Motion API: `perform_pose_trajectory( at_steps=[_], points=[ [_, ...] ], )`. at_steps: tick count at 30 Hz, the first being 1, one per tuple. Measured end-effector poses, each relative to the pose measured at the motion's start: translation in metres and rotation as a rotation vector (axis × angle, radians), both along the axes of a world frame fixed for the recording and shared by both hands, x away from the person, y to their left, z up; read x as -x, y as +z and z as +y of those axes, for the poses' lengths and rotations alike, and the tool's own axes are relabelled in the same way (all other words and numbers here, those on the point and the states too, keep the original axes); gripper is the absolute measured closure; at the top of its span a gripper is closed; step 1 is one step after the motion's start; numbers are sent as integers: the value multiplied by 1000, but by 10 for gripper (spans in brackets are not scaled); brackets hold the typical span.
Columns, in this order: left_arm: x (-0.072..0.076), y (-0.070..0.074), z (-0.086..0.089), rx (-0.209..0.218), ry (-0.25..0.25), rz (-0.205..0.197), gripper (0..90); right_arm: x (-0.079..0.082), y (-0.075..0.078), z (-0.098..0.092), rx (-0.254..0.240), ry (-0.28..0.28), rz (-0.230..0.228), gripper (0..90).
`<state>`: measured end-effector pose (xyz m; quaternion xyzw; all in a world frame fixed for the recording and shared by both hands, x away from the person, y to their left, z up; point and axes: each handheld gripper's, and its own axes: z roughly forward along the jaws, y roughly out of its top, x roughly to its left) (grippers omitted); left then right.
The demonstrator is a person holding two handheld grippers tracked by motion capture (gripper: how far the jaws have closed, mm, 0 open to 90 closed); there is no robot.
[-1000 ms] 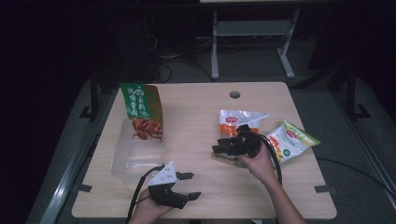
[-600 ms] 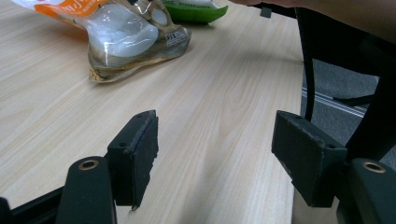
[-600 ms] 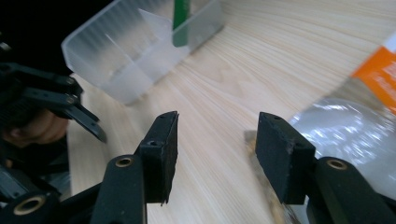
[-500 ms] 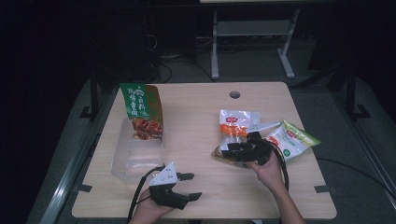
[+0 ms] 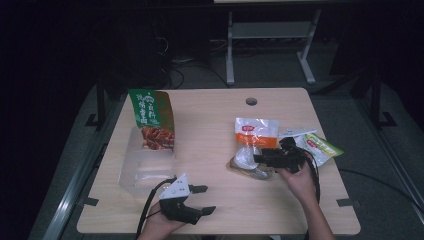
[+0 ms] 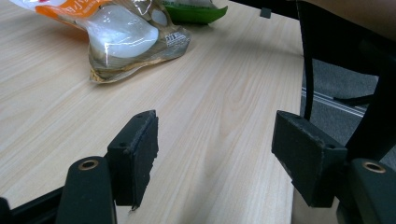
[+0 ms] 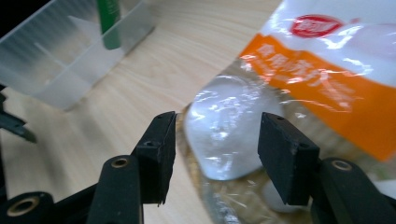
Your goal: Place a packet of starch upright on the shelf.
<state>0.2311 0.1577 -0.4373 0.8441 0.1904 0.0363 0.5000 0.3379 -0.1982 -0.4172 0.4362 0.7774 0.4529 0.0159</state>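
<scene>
A clear packet of white round pieces point(image 5: 246, 159) lies on the table right of centre, partly under an orange-and-white snack bag point(image 5: 257, 131). My right gripper point(image 5: 257, 161) points left at the packet. In the right gripper view its jaws point(image 7: 217, 140) stand open on either side of a white lump in the packet point(image 7: 224, 130) without pressing it; they have just been opening. My left gripper point(image 5: 209, 199) rests near the front edge, open and with nothing between its jaws point(image 6: 215, 140). It faces the packet point(image 6: 126, 39) from a distance.
A clear plastic bin point(image 5: 145, 170) sits at the left with a tall green snack bag point(image 5: 151, 117) standing in it. A green-and-yellow bag point(image 5: 322, 147) lies right of the right hand. The table's front edge is close to both hands.
My right gripper has drawn back to the right, uncovering more of the clear packet, and its jaws stand wider. The left gripper has not moved.
</scene>
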Motion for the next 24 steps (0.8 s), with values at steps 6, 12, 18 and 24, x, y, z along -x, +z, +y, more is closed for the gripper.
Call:
perform_pose_trajectory(
  at_steps=[6,12,18,24],
  points=[
    [-1,-1,-1,-3,0,4,312,-6,6,-15,10,-54,-13,461],
    [-2,-2,-1,-4,3,9,312,-21,8,-31,51,-118,5,444],
    [-2,-3,-3,0,3,16,312,-40,0,-46,31,-188,39,438],
    [-2,-3,-4,-3,-1,14,313,-56,-7,-41,71,-212,93,510]
  ],
)
